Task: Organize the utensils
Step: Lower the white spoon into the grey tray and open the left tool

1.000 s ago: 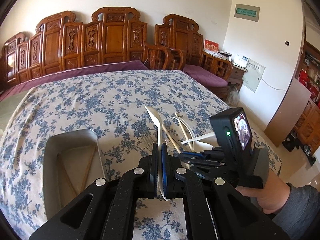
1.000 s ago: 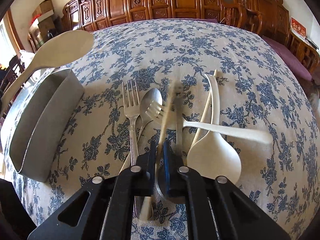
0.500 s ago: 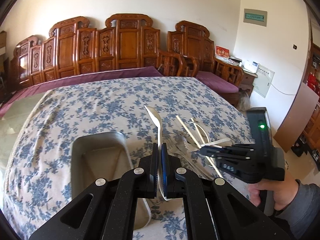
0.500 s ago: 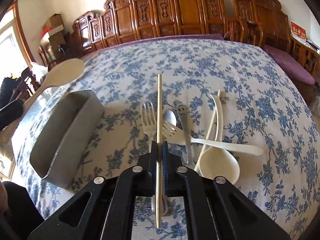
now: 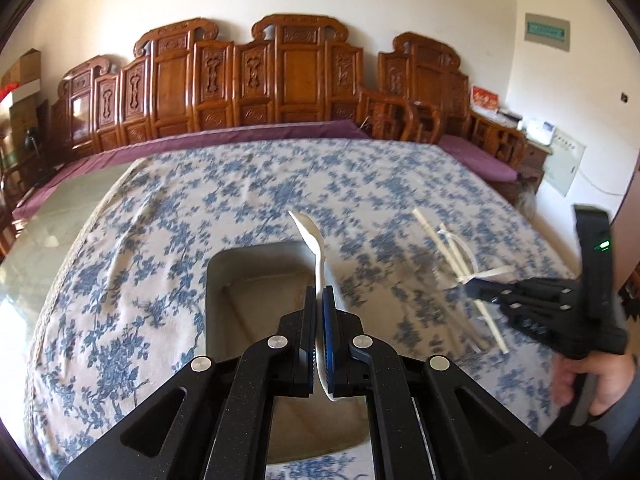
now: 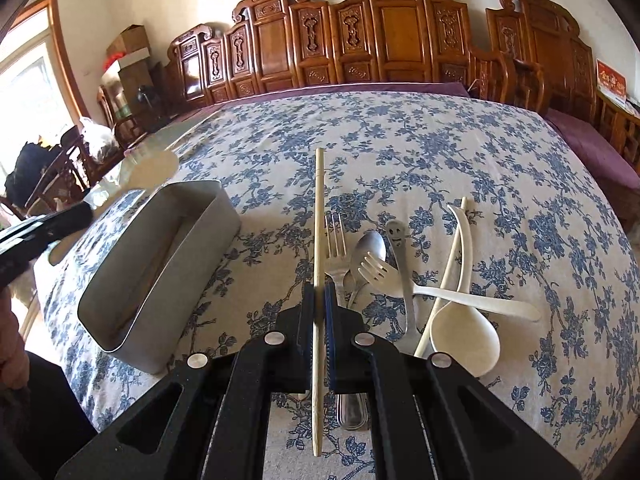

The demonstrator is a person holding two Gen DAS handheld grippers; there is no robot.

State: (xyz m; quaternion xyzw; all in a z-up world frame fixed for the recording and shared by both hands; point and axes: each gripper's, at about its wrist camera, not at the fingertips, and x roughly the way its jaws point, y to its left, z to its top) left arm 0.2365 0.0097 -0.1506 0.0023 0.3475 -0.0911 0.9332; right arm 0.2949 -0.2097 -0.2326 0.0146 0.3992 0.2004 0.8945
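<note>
Left gripper [image 5: 319, 298] clamped on a white spoon [image 5: 316, 248] above the metal box [image 6: 160, 264]; right gripper [image 6: 319, 294] pinching a chopstick [image 6: 318, 240] over the pile of cutlery [image 6: 400, 276].

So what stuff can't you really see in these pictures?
- Inside of the grey metal box: in the right wrist view its near wall hides the floor; in the left wrist view the left gripper covers much of it.
- Utensil pile on the blue flowered tablecloth: blurred in the left wrist view.
- Steel fork: the handle sits behind the right gripper and its wooden chopstick.
- White plastic spoon: bowl side-on.
</note>
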